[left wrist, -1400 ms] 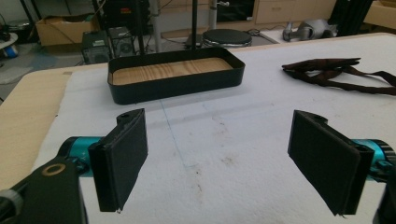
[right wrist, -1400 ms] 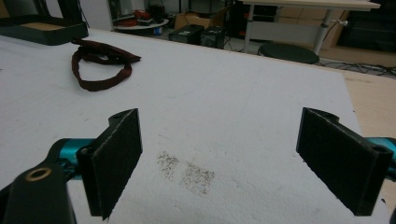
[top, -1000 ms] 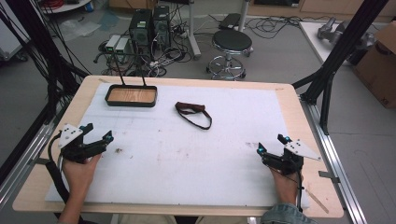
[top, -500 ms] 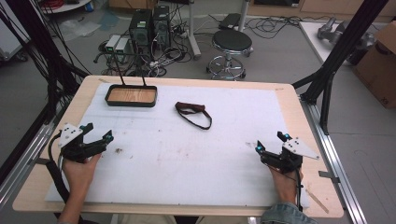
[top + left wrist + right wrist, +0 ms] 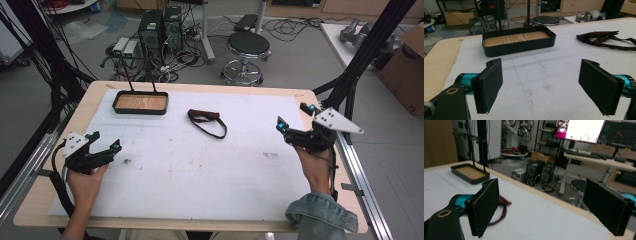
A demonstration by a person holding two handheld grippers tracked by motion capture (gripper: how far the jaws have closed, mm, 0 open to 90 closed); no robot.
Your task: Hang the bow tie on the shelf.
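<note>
Here, two claws, wide apart and empty: left claw [image 5: 105, 148] lower left, right claw [image 5: 294, 119] at right. Upper left, black tray [image 5: 140, 103]; dark strap [image 5: 207, 121] upper centre on the worktop [image 5: 200, 170].

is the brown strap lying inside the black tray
No, the brown strap lies on the white table cover to the right of the black tray, apart from it, and the tray's wooden bottom is bare.

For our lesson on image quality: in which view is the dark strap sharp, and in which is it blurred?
Left gripper view: the dark strap lies crisp on the white mat, evenly lit. Right gripper view: it is soft and smeared beside the left-hand pad of the right gripper. High view: small but clear.
</note>
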